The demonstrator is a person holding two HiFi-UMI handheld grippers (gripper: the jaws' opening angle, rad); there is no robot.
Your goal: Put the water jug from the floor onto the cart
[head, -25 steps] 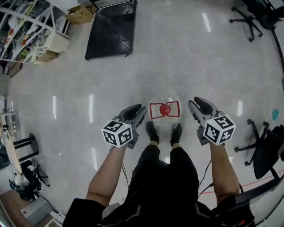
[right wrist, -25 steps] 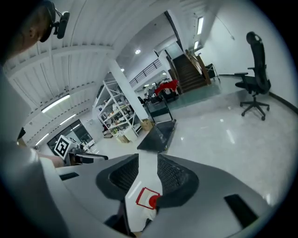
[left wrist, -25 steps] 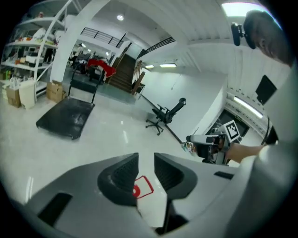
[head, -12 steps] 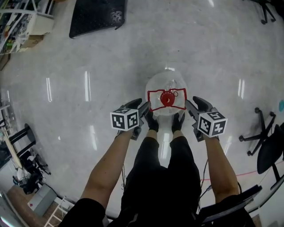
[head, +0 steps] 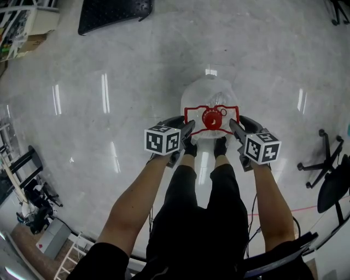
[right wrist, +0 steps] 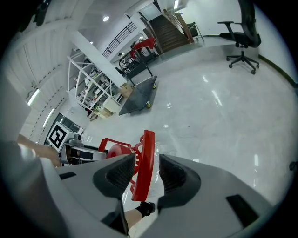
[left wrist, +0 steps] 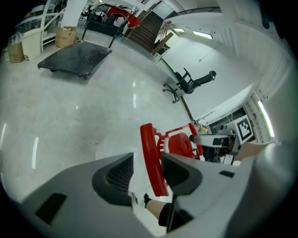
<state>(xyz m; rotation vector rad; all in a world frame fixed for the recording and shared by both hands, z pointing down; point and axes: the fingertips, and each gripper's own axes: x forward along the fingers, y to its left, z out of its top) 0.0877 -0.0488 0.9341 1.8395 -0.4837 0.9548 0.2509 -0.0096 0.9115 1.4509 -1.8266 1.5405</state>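
The person's feet (head: 189, 147) stand on the floor (head: 109, 136). The water jug (head: 210, 93) stands upright on the floor, touching or just ahead of the toes. The left claw (head: 185, 130) is at the left side bar of the jug's red handle frame (head: 211, 108). Its jaws are apart, with the bar between the pads and a gap showing on one side. The right claw (head: 235, 128) is at the right side bar. Its jaws are apart too, and that bar is unclamped between them. A red cap (head: 211, 118) sits at the frame's centre. The platform cart (head: 115, 11) stands well beyond the jug, unloaded.
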